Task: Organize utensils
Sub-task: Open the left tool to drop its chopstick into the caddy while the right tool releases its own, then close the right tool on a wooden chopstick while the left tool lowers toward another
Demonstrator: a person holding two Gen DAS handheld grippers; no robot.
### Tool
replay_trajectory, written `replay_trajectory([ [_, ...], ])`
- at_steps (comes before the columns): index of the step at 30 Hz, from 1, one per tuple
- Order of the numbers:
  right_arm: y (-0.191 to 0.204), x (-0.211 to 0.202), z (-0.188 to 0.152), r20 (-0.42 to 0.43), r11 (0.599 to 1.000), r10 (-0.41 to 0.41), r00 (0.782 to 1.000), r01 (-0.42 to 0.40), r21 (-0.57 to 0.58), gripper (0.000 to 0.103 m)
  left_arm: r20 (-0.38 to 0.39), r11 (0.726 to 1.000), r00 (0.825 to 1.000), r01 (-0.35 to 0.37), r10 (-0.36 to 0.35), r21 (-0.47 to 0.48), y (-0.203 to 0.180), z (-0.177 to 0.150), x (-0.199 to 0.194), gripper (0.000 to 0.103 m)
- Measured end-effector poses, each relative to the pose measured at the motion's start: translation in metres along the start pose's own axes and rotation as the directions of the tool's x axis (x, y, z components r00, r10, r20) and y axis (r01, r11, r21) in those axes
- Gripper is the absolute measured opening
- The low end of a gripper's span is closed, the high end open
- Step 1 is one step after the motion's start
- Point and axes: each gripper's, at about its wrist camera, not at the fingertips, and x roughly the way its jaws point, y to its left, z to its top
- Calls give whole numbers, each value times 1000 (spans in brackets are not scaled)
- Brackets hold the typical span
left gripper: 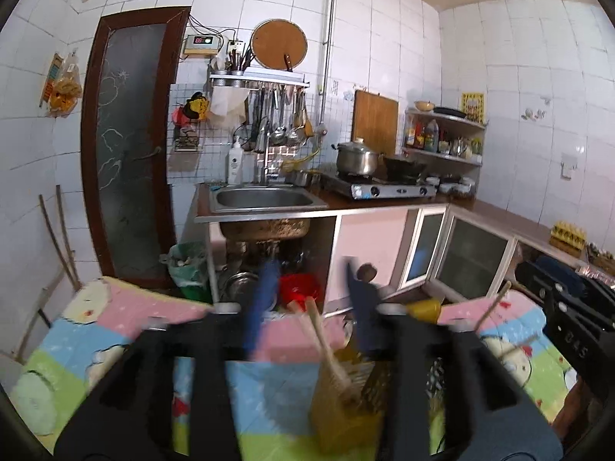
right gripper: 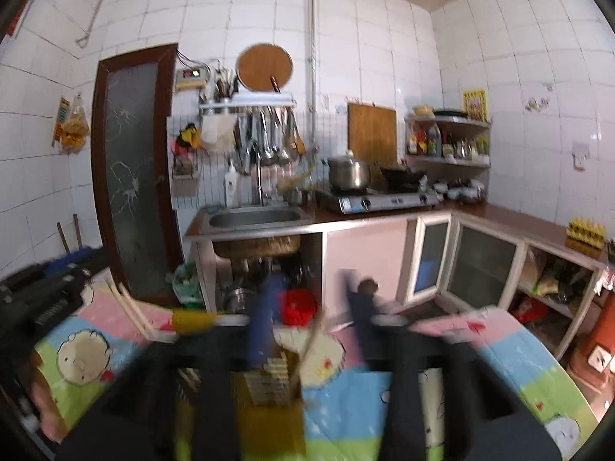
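**Kitchen, Holder Between the Tools**

A white-tiled kitchen with a sink [left gripper: 265, 198] lies beyond a cartoon-print surface [left gripper: 115, 315]. Both tools, left [left gripper: 313, 303] and right [right gripper: 313, 307], hang released over a yellow utensil holder [left gripper: 342, 407] standing there with wooden utensils [left gripper: 326, 342] inside.

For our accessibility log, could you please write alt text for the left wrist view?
The left gripper, open, hovers over a yellow utensil holder with a wooden utensil on a cartoon-print mat; a sink and stove stand behind.

black tongs [left gripper: 313, 299], blue finger pads [left gripper: 263, 303], white "045" marking
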Motion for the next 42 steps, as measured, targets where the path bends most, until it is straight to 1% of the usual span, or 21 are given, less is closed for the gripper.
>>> replay_trajectory([
  [1, -3, -6, -3, -7, 1000, -3, 1000, 3, 2, 55, 0, 1000, 1000, -7, 7, -3, 4, -1, -9, 69],
  [4, -15, -25, -19, -81, 1000, -22, 996, 21, -19, 56, -29, 1000, 1000, -13, 13, 1, 14, -10, -36, 82],
  [5, -20, -32, -30, -125, 1000, -13, 992, 11, -11, 56, -61, 1000, 998, -6, 5, -7, 18, -17, -44, 84],
  [7, -26, -38, -43, -178, 1000, 5, 984, -5, 2, 56, -103, 1000, 995, 11, -12, -12, 22, -29, -53, 91],
  [10, -32, -49, -81, -271, 999, 25, 962, -19, 26, 56, -162, 1000, 987, 8, -6, 10, 20, -59, -62, 95],
  [12, -32, -51, -101, -315, 999, 37, 948, -27, 38, 56, -218, 1000, 976, 22, -19, 12, 17, -85, -65, 95],
  [14, -29, -50, -128, -370, 999, 47, 928, -35, 40, 56, -256, 999, 966, 34, -31, 8, 15, -105, -65, 95],
  [17, -22, -49, -155, -423, 999, 46, 905, -40, 22, 56, -316, 999, 948, 36, -23, 33, 10, -134, -63, 95],
  [20, -18, -50, -174, -453, 999, 51, 890, -45, 25, 56, -361, 999, 932, 39, -24, 33, 9, -157, -64, 95],
  [22, -16, -48, -183, -471, 999, 41, 881, -34, 25, 56, -387, 999, 922, 30, -17, 27, 10, -168, -63, 95],
  [24, -15, -47, -190, -489, 999, 50, 871, -38, 34, 56, -420, 1000, 908, 18, -5, 26, 9, -176, -56, 95],
  [28, -10, -44, -197, -503, 1000, 30, 864, -28, 11, 56, -454, 999, 890, -10, 29, 45, 5, -192, -47, 95],
  [30, -9, -42, -198, -510, 999, 33, 859, -31, 14, 56, -475, 999, 879, -12, 32, 44, 3, -198, -42, 95],
  [34, -10, -43, -197, -512, 999, 37, 858, -30, 21, 56, -500, 998, 865, -19, 43, 53, -2, -206, -35, 95],
  [36, -10, -44, -196, -508, 999, 42, 860, -33, 26, 56, -517, 998, 855, -20, 47, 57, -2, -209, -31, 95],
  [39, -10, -45, -196, -512, 999, 50, 858, -38, 34, 56, -535, 998, 843, -23, 48, 52, -2, -211, -27, 95],
  [42, -6, -45, -197, -515, 998, 56, 855, -48, 29, 56, -543, 999, 838, -22, 44, 46, -3, -212, -24, 95],
])
